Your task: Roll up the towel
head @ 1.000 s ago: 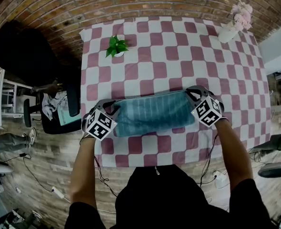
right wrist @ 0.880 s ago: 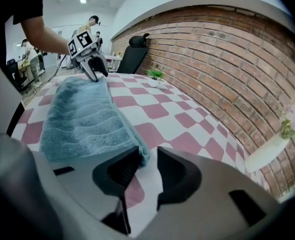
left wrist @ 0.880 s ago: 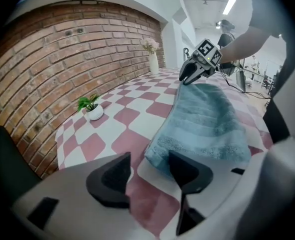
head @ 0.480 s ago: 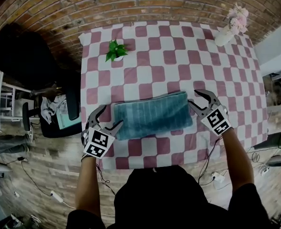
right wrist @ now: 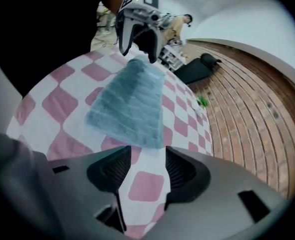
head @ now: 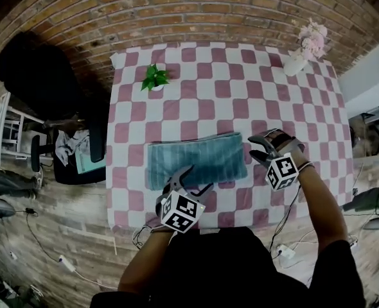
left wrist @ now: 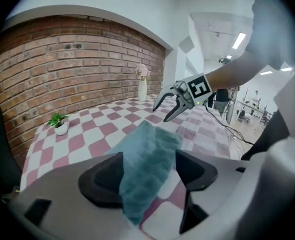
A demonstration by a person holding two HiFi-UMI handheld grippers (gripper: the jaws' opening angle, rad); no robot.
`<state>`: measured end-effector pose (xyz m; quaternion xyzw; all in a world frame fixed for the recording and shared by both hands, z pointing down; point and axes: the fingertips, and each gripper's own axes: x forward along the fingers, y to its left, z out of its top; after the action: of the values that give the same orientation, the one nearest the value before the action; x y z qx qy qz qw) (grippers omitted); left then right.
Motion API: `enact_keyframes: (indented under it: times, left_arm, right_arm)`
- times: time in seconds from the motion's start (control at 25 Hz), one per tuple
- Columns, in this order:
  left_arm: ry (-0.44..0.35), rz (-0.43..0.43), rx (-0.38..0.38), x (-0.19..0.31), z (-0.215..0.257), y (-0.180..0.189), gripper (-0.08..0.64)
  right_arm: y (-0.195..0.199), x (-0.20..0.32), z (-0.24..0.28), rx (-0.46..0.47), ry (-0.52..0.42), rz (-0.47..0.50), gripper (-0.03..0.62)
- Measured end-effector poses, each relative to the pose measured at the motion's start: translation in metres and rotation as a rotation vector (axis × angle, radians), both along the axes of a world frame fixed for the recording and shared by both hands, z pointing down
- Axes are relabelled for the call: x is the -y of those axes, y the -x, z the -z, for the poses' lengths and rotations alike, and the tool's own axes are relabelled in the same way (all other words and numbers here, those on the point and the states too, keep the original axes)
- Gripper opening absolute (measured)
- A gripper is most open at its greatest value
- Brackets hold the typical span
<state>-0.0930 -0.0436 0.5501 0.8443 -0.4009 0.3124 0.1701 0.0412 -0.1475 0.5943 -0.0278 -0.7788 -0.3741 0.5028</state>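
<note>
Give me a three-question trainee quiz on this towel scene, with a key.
1. True or false: the towel is already rolled up.
2. What stands at the far right corner of the table? A. mug B. vase of pink flowers C. lamp
3. Is the right claw gripping anything?
Key: 1. False; it lies folded flat. 2. B. 3. No; it is open, its jaws have just been opening, and only bare table shows between them.
</note>
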Motion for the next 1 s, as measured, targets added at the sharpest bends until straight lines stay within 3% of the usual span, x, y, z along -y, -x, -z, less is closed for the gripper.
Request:
enact_keyframes:
  times: [0.28, 0.4, 0.56, 0.8, 1.0]
  left_arm:
    - [0.054, -0.026, 0.031, -0.001, -0.023, -0.105, 0.305]
    - [0.042, -0.036, 0.106, 0.002, -0.036, -0.133, 0.296]
    - [0.027, -0.017, 0.219, 0.014, -0.051, -0.153, 0.294]
    - [0.118, 0.079, 0.238, 0.027, -0.074, -0.152, 0.255]
    - [0.111, 0.128, 0.277, 0.032, -0.079, -0.148, 0.101]
  right_arm:
    - [0.008, -0.002, -0.037, -0.149, -0.188, 0.462, 0.227]
    - [0.013, -0.002, -0.045, -0.174, -0.249, 0.595, 0.227]
    - [0.017, -0.001, -0.050, -0.188, -0.282, 0.703, 0.225]
    - [0.030, 0.000, -0.048, -0.191, -0.305, 0.809, 0.201]
    - [0.027, -0.004, -0.061, -0.231, -0.286, 0.878, 0.082]
